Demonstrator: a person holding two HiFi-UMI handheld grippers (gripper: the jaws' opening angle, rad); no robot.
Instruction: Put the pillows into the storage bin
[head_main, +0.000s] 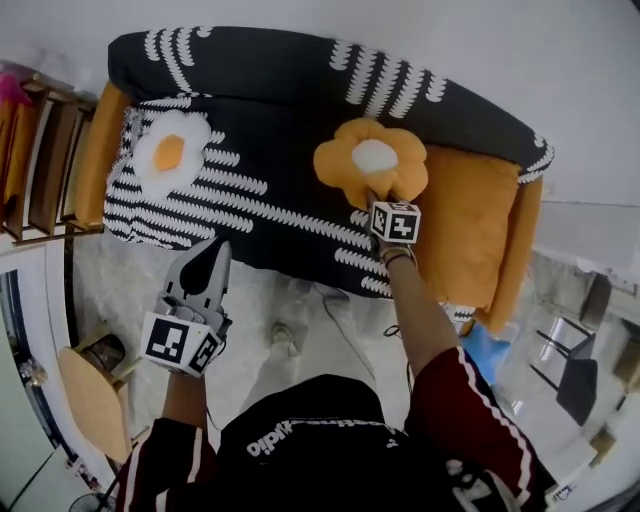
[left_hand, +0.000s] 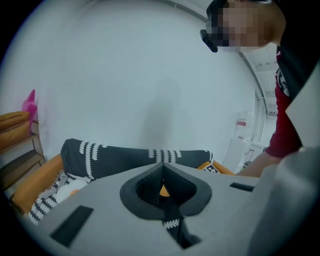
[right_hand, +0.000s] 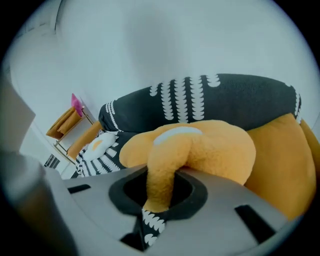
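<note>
right gripper (head_main: 383, 198): jaws clamped on a petal of the flower pillow (head_main: 372, 160)
flower pillow: over the sofa (head_main: 280, 80) seat
egg pillow (head_main: 168, 152): on sofa's left end
left gripper (head_main: 216, 252): jaws together, empty

Orange flower pillow (head_main: 345, 168), black-and-white patterned sofa (head_main: 280, 75)

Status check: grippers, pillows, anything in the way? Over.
Right gripper shut on orange flower pillow, pinching one petal. Left gripper shut, empty. White egg pillow lying on sofa. Storage bin not in view; no obstruction seen.
</note>
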